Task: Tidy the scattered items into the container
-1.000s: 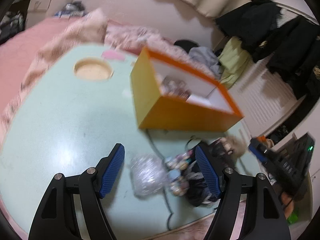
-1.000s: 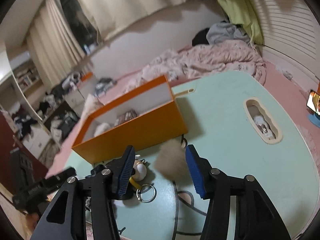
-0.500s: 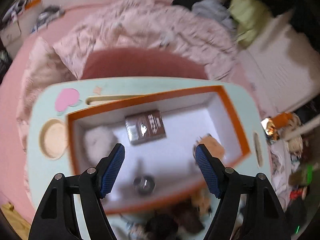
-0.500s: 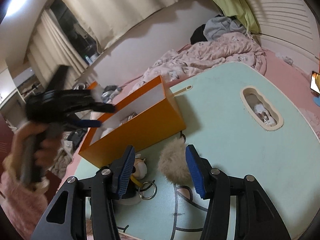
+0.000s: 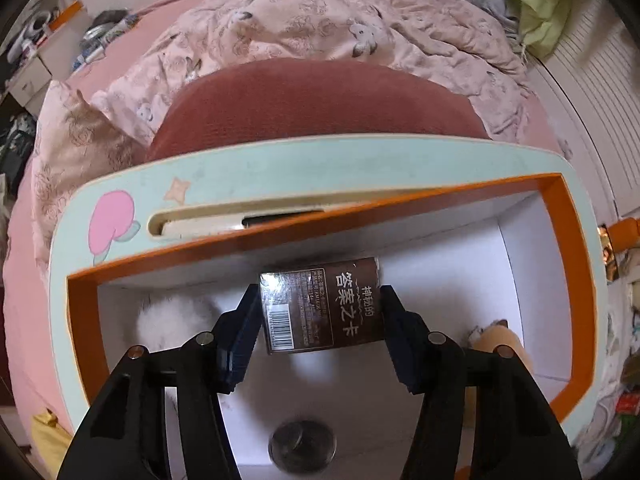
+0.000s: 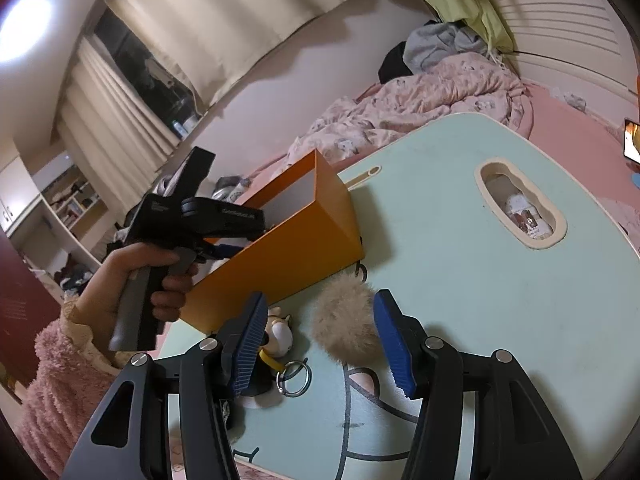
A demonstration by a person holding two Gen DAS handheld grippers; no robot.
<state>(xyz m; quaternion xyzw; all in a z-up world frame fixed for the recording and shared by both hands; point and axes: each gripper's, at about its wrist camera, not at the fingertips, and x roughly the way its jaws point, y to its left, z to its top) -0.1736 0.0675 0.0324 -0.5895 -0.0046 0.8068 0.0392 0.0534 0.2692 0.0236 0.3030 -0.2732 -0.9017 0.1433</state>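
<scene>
The orange box (image 5: 556,216) with a white inside stands on the mint table (image 5: 280,168). My left gripper (image 5: 318,334) is open and empty, pointing down into the box over a brown card pack (image 5: 320,306). A white pompom (image 5: 172,320), a silver foil ball (image 5: 302,450) and a tan plush (image 5: 496,338) lie inside. My right gripper (image 6: 320,344) is open around a beige pompom (image 6: 346,324) on the table beside the box (image 6: 288,260). A small plush keychain (image 6: 280,332) with a ring (image 6: 294,378) lies to its left.
The hand with the left gripper (image 6: 192,216) hovers over the box's left end. The table has an oval cut-out (image 6: 520,204) at the right and a slot (image 5: 236,220) behind the box. A pink quilt (image 5: 320,28) lies beyond the table.
The left gripper let go of the silver foil ball, which now lies in the box, and moved from the table to over the box. The right gripper edged closer around the beige pompom.
</scene>
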